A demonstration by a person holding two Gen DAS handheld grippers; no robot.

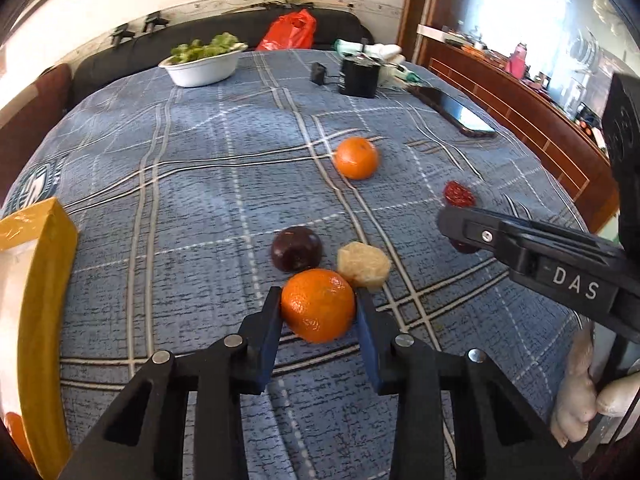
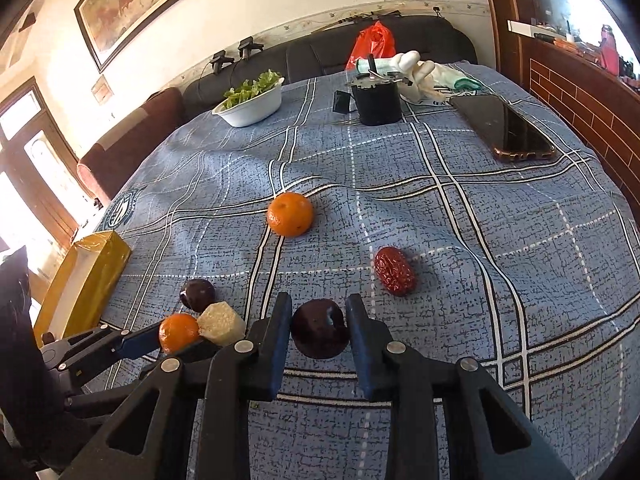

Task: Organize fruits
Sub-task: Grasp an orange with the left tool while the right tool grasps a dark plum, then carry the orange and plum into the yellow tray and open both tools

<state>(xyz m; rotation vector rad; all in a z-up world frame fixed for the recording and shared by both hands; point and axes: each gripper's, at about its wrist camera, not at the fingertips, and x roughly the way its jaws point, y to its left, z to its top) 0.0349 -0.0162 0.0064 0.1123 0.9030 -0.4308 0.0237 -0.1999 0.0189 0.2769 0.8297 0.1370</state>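
Note:
My left gripper (image 1: pixel 318 306) is shut on an orange (image 1: pixel 318 305) low over the blue plaid cloth; it also shows in the right wrist view (image 2: pixel 178 332). A pale beige lump (image 1: pixel 363 266) and a dark plum (image 1: pixel 297 249) lie just beyond it. My right gripper (image 2: pixel 319 312) is shut on a second dark plum (image 2: pixel 319 334) on the cloth. Another orange (image 2: pixel 289 214) lies further out at the centre, and a red date (image 2: pixel 394 271) lies to the right of my right gripper. A yellow box (image 1: pixel 44 280) stands at the left edge.
A white bowl of greens (image 2: pixel 252 106), a black canister (image 2: pixel 378 102), a small black block (image 2: pixel 341 102), white gloves (image 2: pixel 420 72) and a phone (image 2: pixel 506 126) sit at the far side. A dark sofa with a red bag (image 2: pixel 372 42) is behind the table.

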